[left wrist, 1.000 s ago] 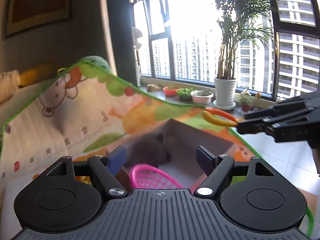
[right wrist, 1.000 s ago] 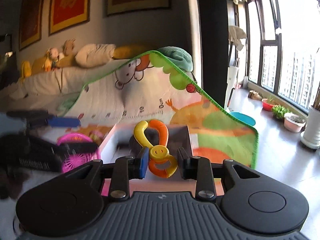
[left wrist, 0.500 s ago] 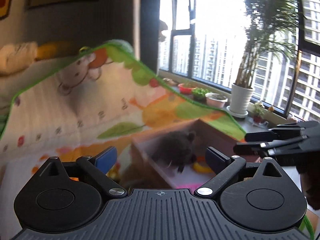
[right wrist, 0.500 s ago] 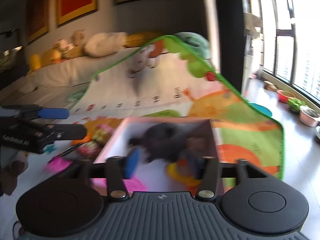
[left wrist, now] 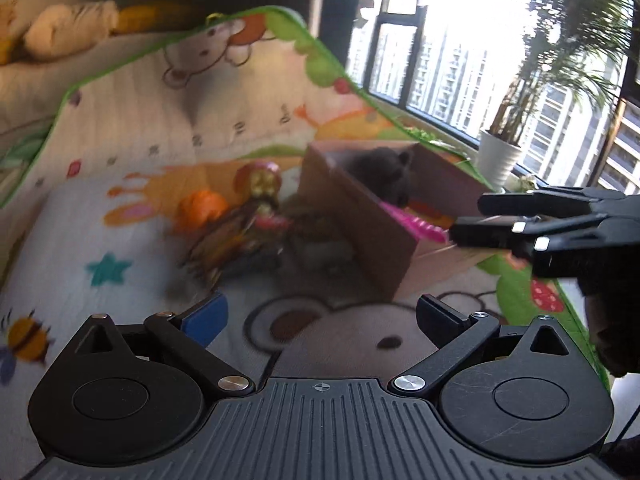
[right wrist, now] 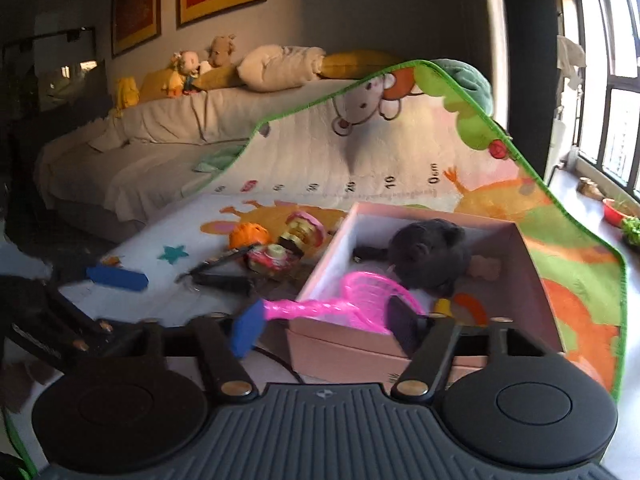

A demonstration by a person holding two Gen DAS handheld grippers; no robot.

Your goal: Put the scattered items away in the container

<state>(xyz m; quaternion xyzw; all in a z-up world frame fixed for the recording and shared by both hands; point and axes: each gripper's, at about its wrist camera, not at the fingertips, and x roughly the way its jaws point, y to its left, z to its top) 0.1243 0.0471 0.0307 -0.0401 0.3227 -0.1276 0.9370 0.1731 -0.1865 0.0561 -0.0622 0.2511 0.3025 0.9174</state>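
A pink cardboard box [right wrist: 520,280] [left wrist: 360,216] stands on the play mat. In it lie a dark plush toy [right wrist: 430,256] [left wrist: 384,172], a pink net racket [right wrist: 360,298] [left wrist: 416,226] and a yellow-orange ring toy [right wrist: 460,306]. Left of the box lie an orange ball [right wrist: 249,234] [left wrist: 202,206], a red-and-gold toy [right wrist: 302,232] [left wrist: 262,182], a red round toy [right wrist: 270,258] and dark sticks [right wrist: 222,278]. My right gripper [right wrist: 324,322] is open and empty at the box's near edge. My left gripper [left wrist: 320,312] is open and empty over the mat, left of the box.
The colourful play mat [right wrist: 360,160] runs up onto a bed [right wrist: 160,132] with pillows and plush toys. Windows and potted plants [left wrist: 500,156] stand to the right. The right gripper shows in the left wrist view [left wrist: 560,228]; the left gripper shows in the right wrist view [right wrist: 60,320].
My right gripper opened and let the yellow-orange ring toy drop into the box. The pink racket now lies in the box. Both grippers pulled back; the left swung towards the scattered toys.
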